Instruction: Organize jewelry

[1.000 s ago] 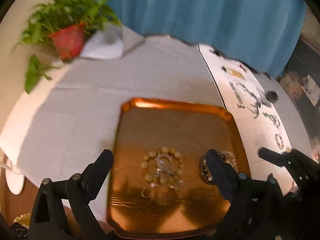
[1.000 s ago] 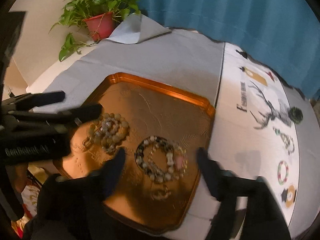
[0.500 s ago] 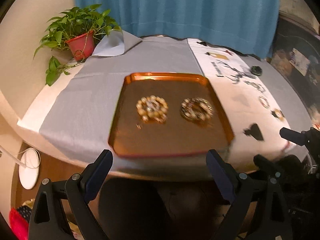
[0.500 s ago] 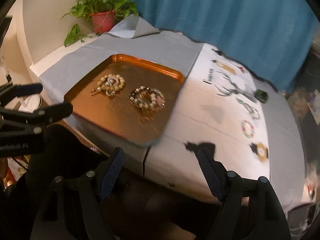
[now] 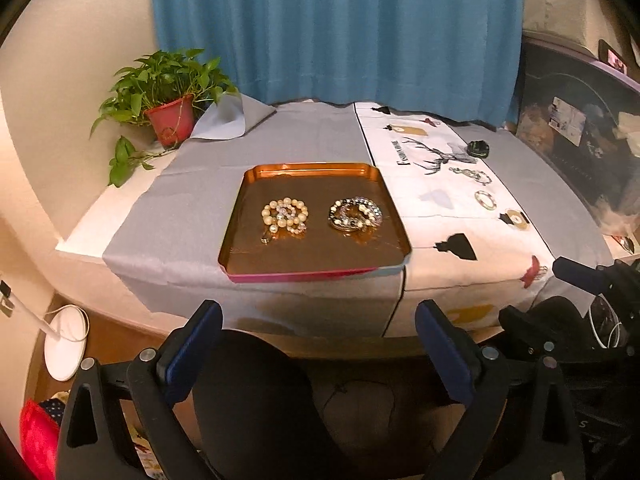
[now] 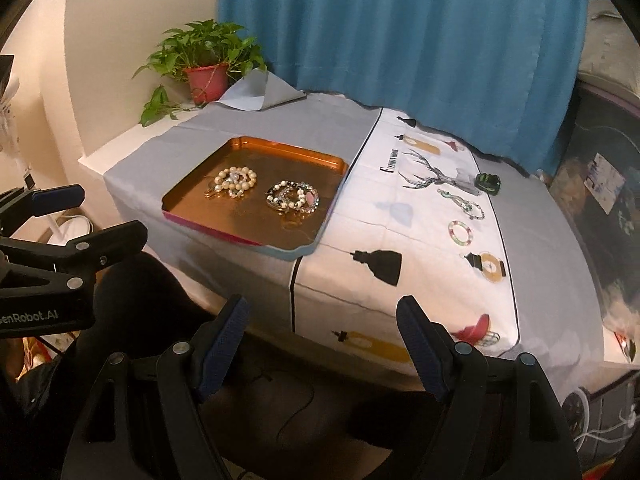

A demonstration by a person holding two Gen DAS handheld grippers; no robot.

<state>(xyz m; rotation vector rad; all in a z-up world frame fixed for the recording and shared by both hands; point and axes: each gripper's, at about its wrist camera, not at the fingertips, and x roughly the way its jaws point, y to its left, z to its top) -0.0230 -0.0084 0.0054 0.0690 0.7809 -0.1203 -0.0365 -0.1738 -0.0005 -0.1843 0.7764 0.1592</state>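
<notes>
A copper tray (image 5: 312, 262) (image 6: 248, 148) lies at the table's front edge. On it sit a pile of cream bead bracelets (image 5: 285, 216) (image 6: 235, 181) on the left and a pile of dark mixed bracelets (image 5: 355, 214) (image 6: 293, 197) on the right. More jewelry lies on the white printed cloth: a chain bracelet (image 6: 464, 202), a coloured ring bracelet (image 6: 460, 233) and a green-black piece (image 6: 488, 181). My left gripper (image 5: 319, 344) hangs open in front of the table, below its edge, holding nothing. My right gripper (image 6: 322, 338) is open and bare too, also off the table.
A potted plant (image 5: 170, 118) stands at the back left corner. A blue curtain (image 5: 336, 28) hangs behind the table. A dark chair back (image 5: 256, 396) sits below my left gripper. A white lamp base (image 5: 66, 342) rests on the floor at left.
Both grippers have pulled back from above the tray to well off the table's front edge, so the tray looks smaller and farther. The jaws have stayed open. The jewelry has not moved.
</notes>
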